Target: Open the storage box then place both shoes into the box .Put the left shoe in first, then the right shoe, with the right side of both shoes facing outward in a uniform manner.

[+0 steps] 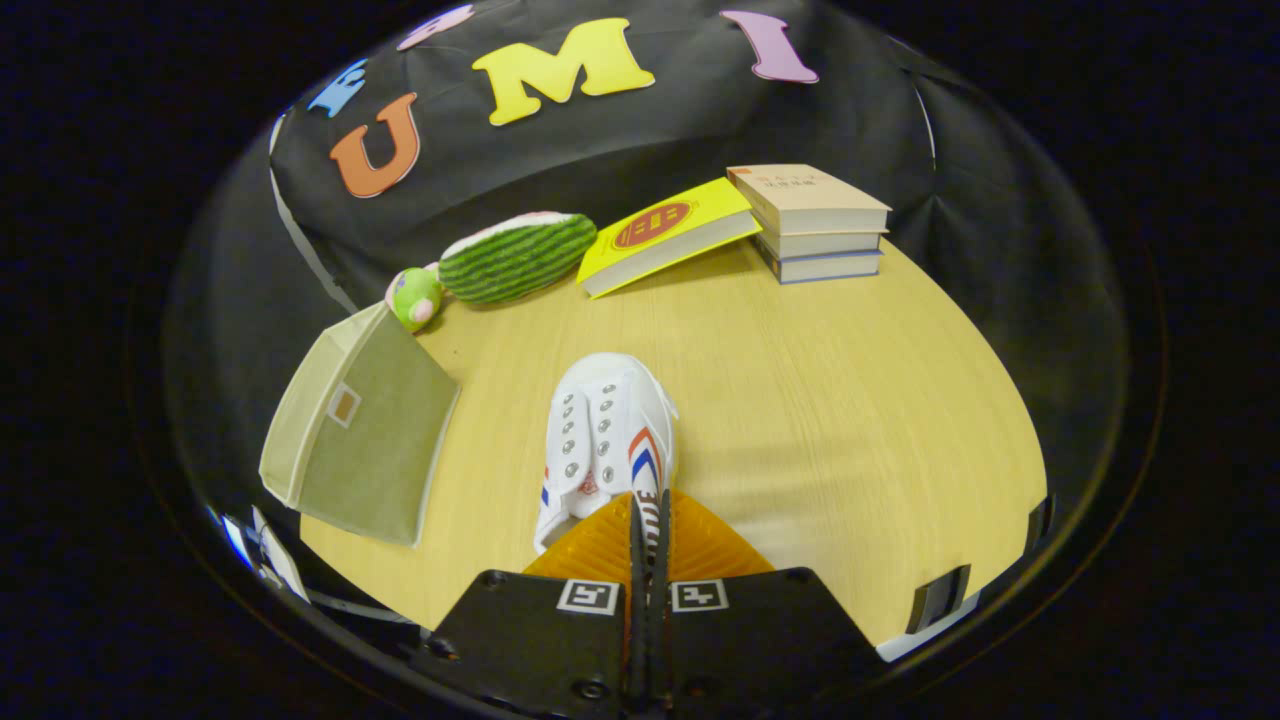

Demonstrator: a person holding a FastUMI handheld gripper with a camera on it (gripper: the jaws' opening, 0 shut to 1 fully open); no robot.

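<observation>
**One shoe in the grip, box lying ahead to the left**

Your gripper (pixel 648 520) has its fingers drawn nearly together, clamped on the heel collar of a white canvas sneaker (pixel 603 440) with red and blue chevron stripes on its side. The toe points away from you, out over the wooden table (pixel 850 420). Whether the sole rests on the table or hangs just above it is hard to judge.

Just left of the sneaker, near the table's left edge, sits the beige fabric storage box (pixel 360 440). It looks flat or tipped, with a small label patch facing you; you can't make out an opening or whether anything lies inside. So the box step can't be confirmed as done, and at least this shoe is not yet placed. Which shoe of the pair you hold is not certain from here.

Along the far edge lie a green plush toy (pixel 416 298), a watermelon-shaped plush (pixel 518 255), a yellow book (pixel 668 236) propped against a stack of books (pixel 815 222).

The sneaker's heel is hidden behind the fingers, and the table's near corners are cut off.
</observation>
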